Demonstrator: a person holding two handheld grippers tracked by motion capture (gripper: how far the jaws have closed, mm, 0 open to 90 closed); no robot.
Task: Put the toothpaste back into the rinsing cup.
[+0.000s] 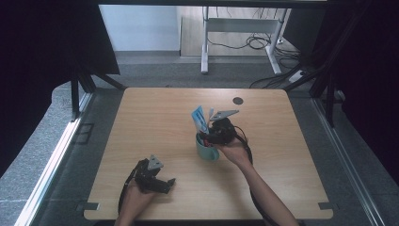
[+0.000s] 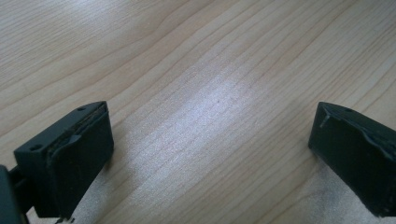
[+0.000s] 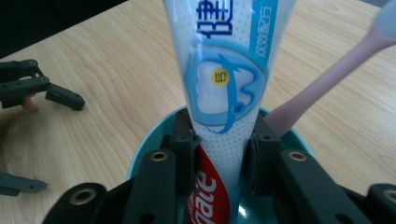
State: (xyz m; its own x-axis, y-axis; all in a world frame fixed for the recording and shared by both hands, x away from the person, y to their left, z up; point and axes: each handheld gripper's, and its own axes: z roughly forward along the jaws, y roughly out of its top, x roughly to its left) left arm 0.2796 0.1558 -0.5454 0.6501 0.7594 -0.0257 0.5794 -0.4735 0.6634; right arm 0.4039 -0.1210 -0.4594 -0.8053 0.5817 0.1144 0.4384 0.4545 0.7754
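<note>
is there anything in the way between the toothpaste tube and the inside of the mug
Nothing visible. The toothpaste tube stands between the right gripper jaws with its lower end already inside the teal mug. A pink toothbrush handle leans in the mug beside it, at the side, not beneath the tube.

Glossy plastic toothpaste tube, matt wood-grain table.

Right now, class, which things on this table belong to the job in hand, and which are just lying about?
In the job:
right claw
toothpaste tube, between its jaws
teal cup
pink toothbrush, standing in the cup

Lying about:
left claw, open on the table
dark round spot
</note>
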